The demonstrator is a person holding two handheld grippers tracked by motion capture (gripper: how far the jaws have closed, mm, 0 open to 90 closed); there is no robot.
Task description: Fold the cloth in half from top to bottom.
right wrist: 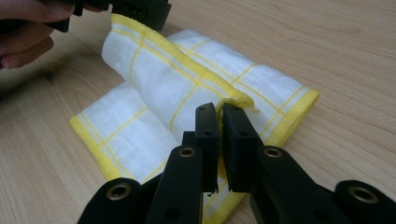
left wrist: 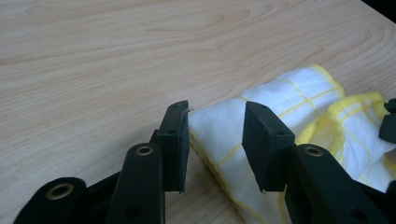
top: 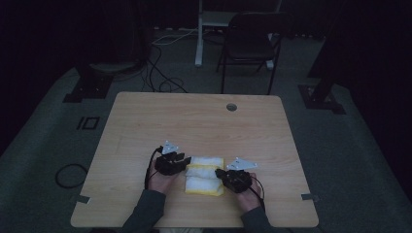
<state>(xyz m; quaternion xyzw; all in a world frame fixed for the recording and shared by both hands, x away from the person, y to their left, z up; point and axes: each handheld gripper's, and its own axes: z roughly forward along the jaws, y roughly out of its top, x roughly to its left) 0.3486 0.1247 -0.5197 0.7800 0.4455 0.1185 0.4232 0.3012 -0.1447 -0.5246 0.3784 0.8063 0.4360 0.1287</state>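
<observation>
Here, a folded white cloth (top: 204, 174) with yellow lines.
The right gripper (right wrist: 219, 121) pinches its edge; the left gripper (left wrist: 215, 135) seems open around a corner.

Wood table (top: 194, 116), round hole (top: 231, 107) near far edge; yellow-edged white cloth (top: 205, 174) folded near front edge.

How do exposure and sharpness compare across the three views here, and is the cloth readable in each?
High view: badly underexposed, with murky surroundings; the cloth reads only as a pale patch between the left gripper and right gripper. Left gripper view: bright and even, wood grain crisp, near jaws slightly soft. Right gripper view: well lit, the cloth's yellow grid sharp, a soft shadow on the table at upper left.
</observation>
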